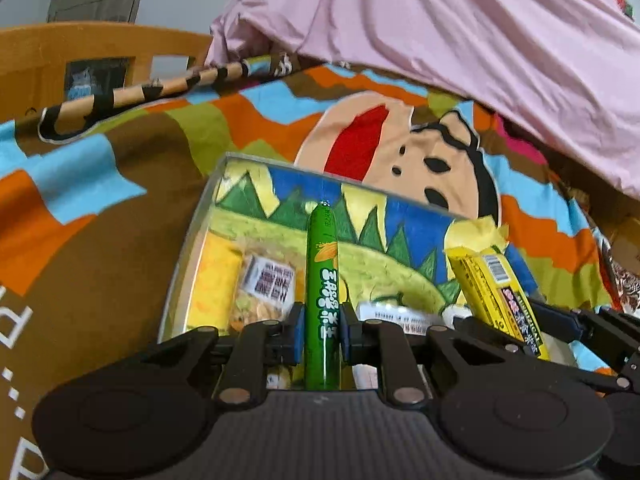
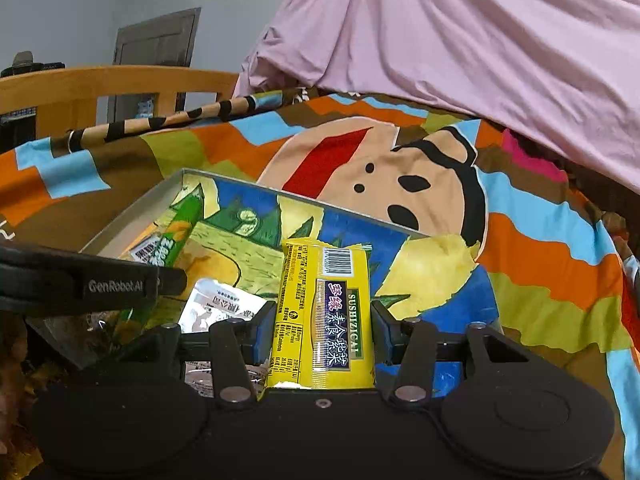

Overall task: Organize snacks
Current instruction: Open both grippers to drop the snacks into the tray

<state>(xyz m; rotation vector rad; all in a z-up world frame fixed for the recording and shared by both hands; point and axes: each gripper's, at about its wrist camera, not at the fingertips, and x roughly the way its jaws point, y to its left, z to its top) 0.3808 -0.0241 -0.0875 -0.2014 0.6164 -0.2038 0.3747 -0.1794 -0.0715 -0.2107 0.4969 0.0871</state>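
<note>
Placing step: the left gripper, clamped on the green sausage stick, and the right gripper, clamped on the yellow snack packet, both hang over the painted box ahead, where lowering and release come next.

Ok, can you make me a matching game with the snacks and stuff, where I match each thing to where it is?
Things:
1. green stick snack
2. yellow packet
3. pink sheet
4. clear bag with a white label

Places:
A. lying inside the picture box
B. held in the right gripper
C. bunched up behind the box on the bed
D. held in the left gripper

Pairs: 1-D, 2-B, 3-C, 4-A
</note>
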